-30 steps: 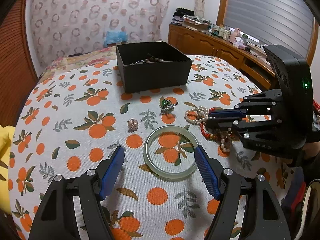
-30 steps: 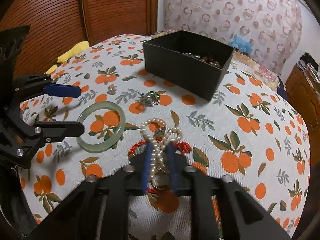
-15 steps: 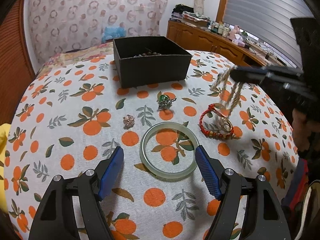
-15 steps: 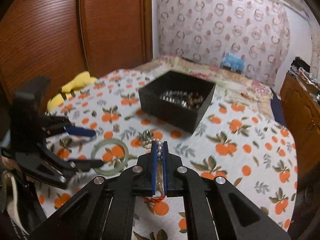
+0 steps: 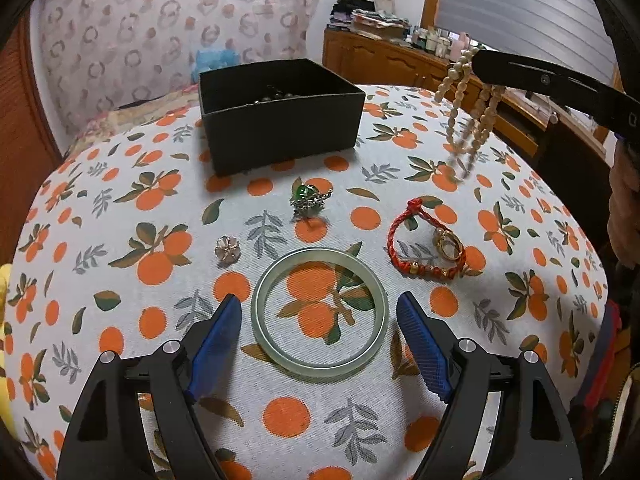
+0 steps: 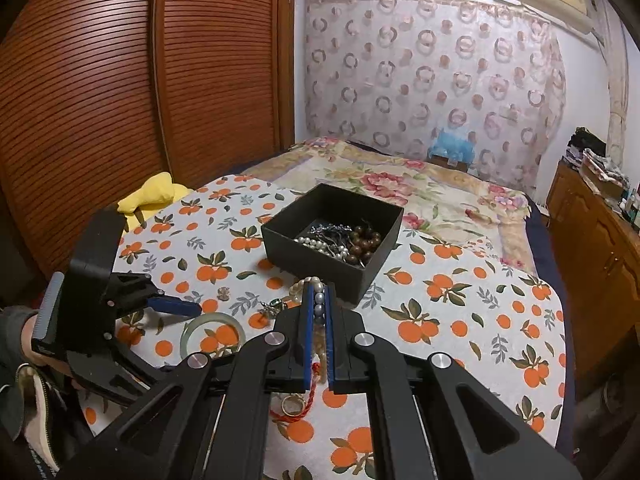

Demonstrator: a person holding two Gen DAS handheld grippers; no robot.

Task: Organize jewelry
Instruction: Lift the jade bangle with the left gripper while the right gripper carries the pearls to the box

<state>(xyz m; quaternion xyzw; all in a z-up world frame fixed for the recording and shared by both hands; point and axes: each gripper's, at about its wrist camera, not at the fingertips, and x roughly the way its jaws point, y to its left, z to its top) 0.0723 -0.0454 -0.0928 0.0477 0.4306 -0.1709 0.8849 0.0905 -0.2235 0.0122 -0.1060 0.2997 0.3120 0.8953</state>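
I had the right gripper (image 6: 318, 312) with jaws clamped on the white pearl necklace (image 5: 468, 108), dangling above the bed, short of the black cardboard box (image 5: 280, 116). Left gripper (image 5: 320, 344) hung wide open, empty, around the pale green jade bangle (image 5: 320, 312); red braided bracelet (image 5: 424, 244), brooches remained.

No readable text, labels or numbers anywhere.

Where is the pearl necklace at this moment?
The pearl necklace hangs in the air from the shut right gripper, at the right of the left wrist view, above the tablecloth between the black box and the red bracelet.
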